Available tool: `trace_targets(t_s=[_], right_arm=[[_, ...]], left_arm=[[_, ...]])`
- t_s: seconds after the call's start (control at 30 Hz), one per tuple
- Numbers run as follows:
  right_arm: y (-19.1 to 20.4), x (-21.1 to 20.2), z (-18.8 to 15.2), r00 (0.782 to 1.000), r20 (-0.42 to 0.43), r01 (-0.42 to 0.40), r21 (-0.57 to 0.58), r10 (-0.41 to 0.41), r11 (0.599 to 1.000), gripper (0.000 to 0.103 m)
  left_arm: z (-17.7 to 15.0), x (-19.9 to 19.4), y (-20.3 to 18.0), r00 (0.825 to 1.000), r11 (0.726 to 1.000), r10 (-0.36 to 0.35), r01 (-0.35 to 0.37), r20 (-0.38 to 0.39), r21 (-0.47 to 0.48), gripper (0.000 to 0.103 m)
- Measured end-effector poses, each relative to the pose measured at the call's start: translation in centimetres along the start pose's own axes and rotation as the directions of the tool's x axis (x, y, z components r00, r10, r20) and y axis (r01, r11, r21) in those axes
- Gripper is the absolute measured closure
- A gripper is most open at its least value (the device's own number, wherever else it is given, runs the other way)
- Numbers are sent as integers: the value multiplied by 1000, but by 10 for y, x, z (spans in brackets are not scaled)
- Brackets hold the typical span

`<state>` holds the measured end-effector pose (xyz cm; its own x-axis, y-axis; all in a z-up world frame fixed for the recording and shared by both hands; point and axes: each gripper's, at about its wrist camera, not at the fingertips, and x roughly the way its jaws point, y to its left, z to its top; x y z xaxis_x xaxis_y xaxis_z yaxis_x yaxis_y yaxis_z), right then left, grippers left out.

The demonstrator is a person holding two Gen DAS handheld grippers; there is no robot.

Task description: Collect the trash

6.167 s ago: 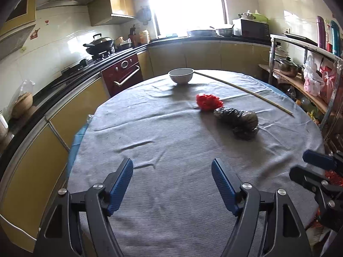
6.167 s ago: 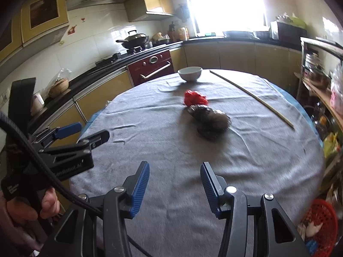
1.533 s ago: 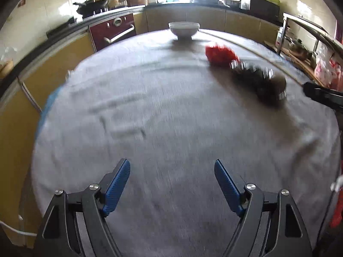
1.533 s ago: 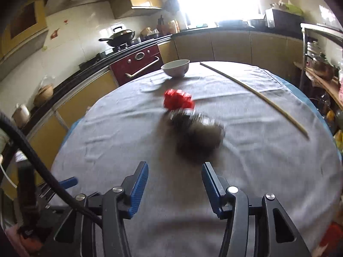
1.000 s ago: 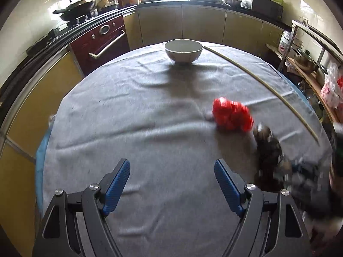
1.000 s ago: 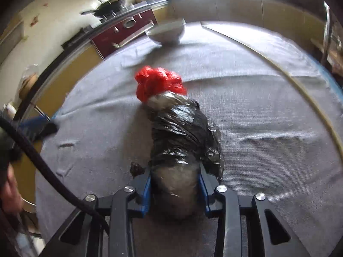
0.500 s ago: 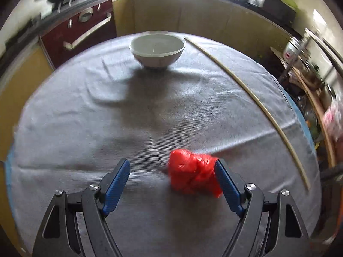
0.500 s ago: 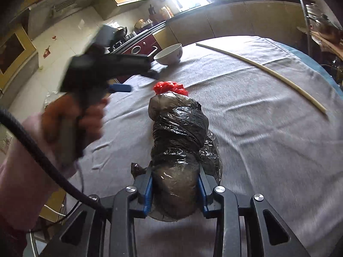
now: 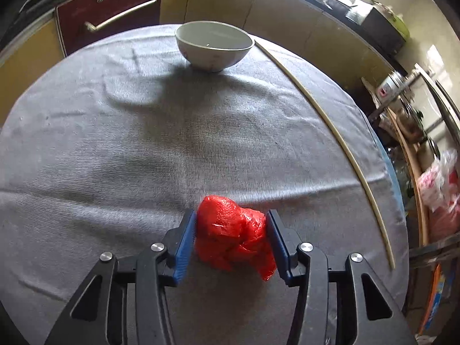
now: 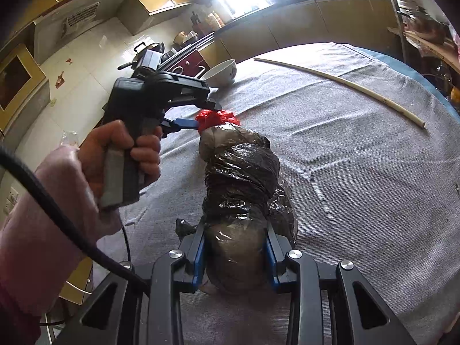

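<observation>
A crumpled red plastic bag lies on the grey tablecloth. My left gripper is closing its jaws around it, and both blue pads touch its sides. In the right wrist view that left gripper is held by a hand, tips at the red bag. A long bundle of black plastic trash lies just in front of the red bag. My right gripper is shut on its near end.
A white bowl stands at the far side of the round table. A long pale stick lies along the right edge. A shelf with pots and bags stands to the right, and kitchen cabinets with an oven lie behind.
My left gripper came down over the red bag and its jaws closed in from wide open onto it. My right gripper stays clamped on the black bundle.
</observation>
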<state>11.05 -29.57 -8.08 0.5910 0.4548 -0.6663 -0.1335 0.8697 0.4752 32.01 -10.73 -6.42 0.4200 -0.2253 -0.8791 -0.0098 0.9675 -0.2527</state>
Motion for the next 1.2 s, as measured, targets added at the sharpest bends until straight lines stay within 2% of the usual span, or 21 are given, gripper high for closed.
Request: trace_targets(t_s=[0.1,0.3,0.4,0.53,0.63,0.7,0.73,0.77,0.8,0.9,0.93,1.1,1.2], right_arm=[[4,3,0,1000,-3,22,-8,-22,1000,67],[12,18,2,996,-37,86,-28,-87,996,67],[16,28,2,991,-69,111,-36,-113,993,65],[14,36,4,989,-105,100,-5,-100,995,65],[15,33,7,991,-108,78,-11,-79,997,64],[15,29,11,994,-109,28,-8,-28,1000,63],[15,28,11,994,-107,11,-3,-11,1000,61],[14,26,13,994,-106,-8,6,9,1000,49],[11,23,16,994,-103,-23,21,25,1000,38],[9,14,22,995,-87,-40,28,42,999,37],[9,12,23,996,-88,-33,28,35,999,37],[5,5,28,996,-77,-37,64,42,997,37],[13,13,28,996,-86,-21,29,23,999,37]], left_arm=[[-11,-10,4,1000,1000,19,-18,-7,23,53],[-35,-24,29,997,999,39,-39,-71,-3,53],[-49,-32,43,991,999,11,-17,-132,-45,51],[-59,-43,53,985,999,-14,4,-174,-54,46],[-62,-58,55,985,1000,-15,16,-170,6,42],[-61,-67,53,989,997,-4,16,-149,79,41],[-61,-73,50,992,991,3,15,-129,136,41],[-61,-79,47,994,984,5,15,-107,180,41],[-61,-85,44,997,972,4,13,-74,235,41],[-67,-102,29,999,906,20,-33,33,423,31],[-67,-103,26,999,887,14,-35,48,461,31],[-74,-91,13,998,781,-29,-10,52,625,31],[-80,-78,11,999,723,-33,1,34,691,31]])
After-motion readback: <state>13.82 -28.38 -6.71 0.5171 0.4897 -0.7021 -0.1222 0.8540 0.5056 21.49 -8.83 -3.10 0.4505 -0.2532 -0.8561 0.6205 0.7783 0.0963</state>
